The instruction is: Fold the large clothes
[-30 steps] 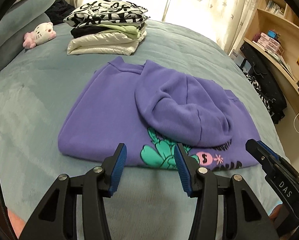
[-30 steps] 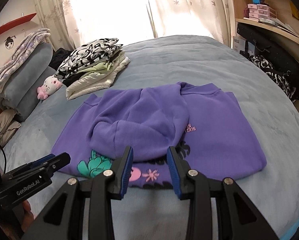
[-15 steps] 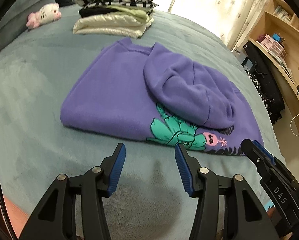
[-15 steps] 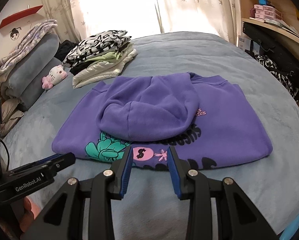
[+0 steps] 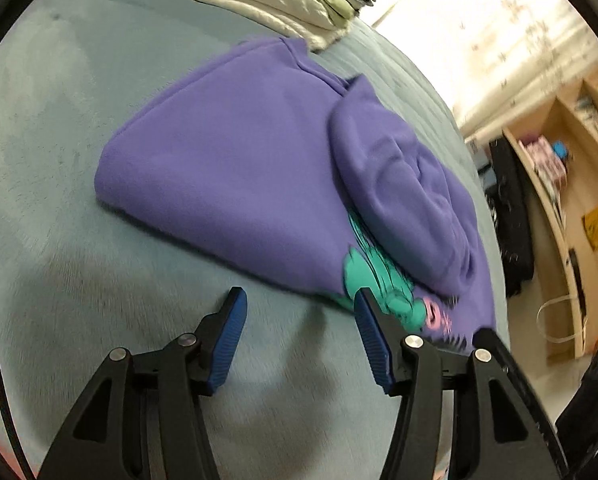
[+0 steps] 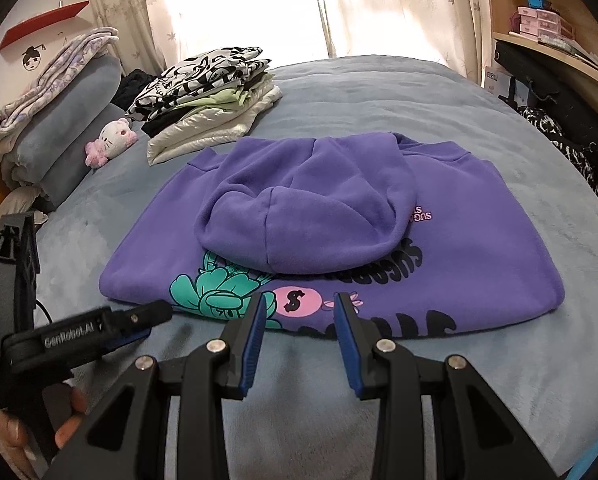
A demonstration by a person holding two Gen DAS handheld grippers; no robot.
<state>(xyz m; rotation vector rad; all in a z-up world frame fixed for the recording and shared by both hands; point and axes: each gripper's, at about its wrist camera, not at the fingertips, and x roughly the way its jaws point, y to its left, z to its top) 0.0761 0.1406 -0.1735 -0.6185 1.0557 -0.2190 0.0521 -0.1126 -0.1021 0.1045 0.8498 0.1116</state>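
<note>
Since the earlier frames, the left gripper [image 5: 299,320] is swung leftward and tilted, so the purple hoodie [image 5: 239,168] now sits up and right in its view; the right gripper [image 6: 299,312] is brought slightly nearer the hem. Left jaws are held wide apart, nothing between them, blue pads [image 5: 229,344] low above the grey-blue bedspread [image 5: 51,128]; the right-hand pad appears just at the hoodie's near edge, but motion blur makes contact hard to tell. Right jaws are also parted and empty, tips framing the pink dollar-sign print [image 6: 297,300] at the near hem. The hoodie is laid flat and folded on the bedspread, hood [image 6: 307,208] flipped down over the chest, teal graphic [image 6: 215,292] showing below it. Behind it, a stack of folded clothes [image 6: 211,100] is seen, with a plush toy [image 6: 111,142] and pillows [image 6: 63,120] to its left. Wooden shelves [image 5: 567,184] are seen at right.
</note>
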